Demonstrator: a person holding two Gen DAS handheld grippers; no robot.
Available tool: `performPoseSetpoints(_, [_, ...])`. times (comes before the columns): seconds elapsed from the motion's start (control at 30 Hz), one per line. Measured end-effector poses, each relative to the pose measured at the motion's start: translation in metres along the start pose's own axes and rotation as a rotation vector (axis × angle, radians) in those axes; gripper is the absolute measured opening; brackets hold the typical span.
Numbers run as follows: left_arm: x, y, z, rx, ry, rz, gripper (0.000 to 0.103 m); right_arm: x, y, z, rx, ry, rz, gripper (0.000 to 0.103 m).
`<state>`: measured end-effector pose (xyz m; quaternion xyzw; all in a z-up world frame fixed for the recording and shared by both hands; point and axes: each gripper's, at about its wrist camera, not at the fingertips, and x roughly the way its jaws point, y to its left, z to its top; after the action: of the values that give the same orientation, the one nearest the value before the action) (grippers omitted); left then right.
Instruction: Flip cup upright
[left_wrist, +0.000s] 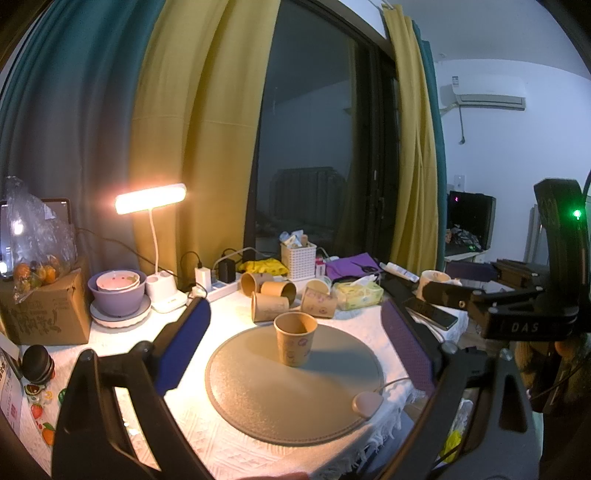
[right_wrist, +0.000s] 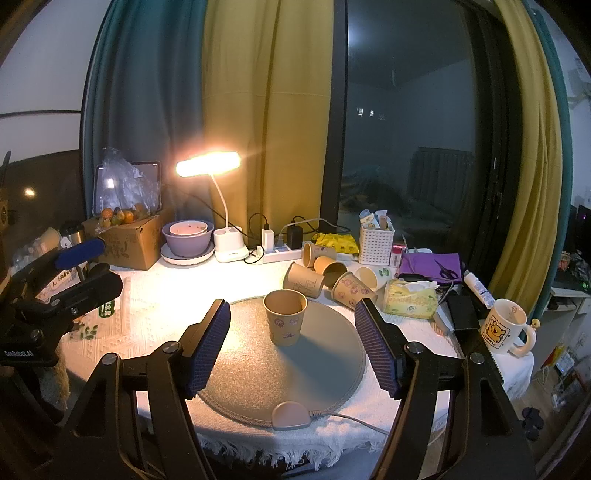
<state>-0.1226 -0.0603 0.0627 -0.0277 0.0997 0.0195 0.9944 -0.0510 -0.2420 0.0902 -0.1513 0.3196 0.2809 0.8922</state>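
A brown paper cup (left_wrist: 294, 343) (right_wrist: 284, 321) stands upright, mouth up, on the round grey mat (left_wrist: 258, 398) (right_wrist: 325, 354). My left gripper (left_wrist: 295, 306) is open and empty; its fingers stand wide on either side of the cup, short of it. My right gripper (right_wrist: 293, 310) is open and empty, its blue pads (right_wrist: 208, 343) flanking the cup from the near side without touching it. The right gripper's body shows at the right of the left wrist view (left_wrist: 517, 317).
Several paper cups (left_wrist: 273, 295) (right_wrist: 321, 277) lie on their sides behind the mat. A lit desk lamp (right_wrist: 208, 162), purple bowls (right_wrist: 186, 240), cardboard box (right_wrist: 125, 240), power strip (right_wrist: 280, 253), white basket (right_wrist: 376, 242), tissue pack (right_wrist: 410, 299) and mug (right_wrist: 504, 326) crowd the table.
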Motion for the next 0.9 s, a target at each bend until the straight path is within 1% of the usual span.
performPoseSetpoints(0.9, [0.0005,-0.0008,-0.003,-0.001,0.007,0.0,0.094,0.0007,-0.0012,0.0009,-0.001,0.003,0.002,0.073])
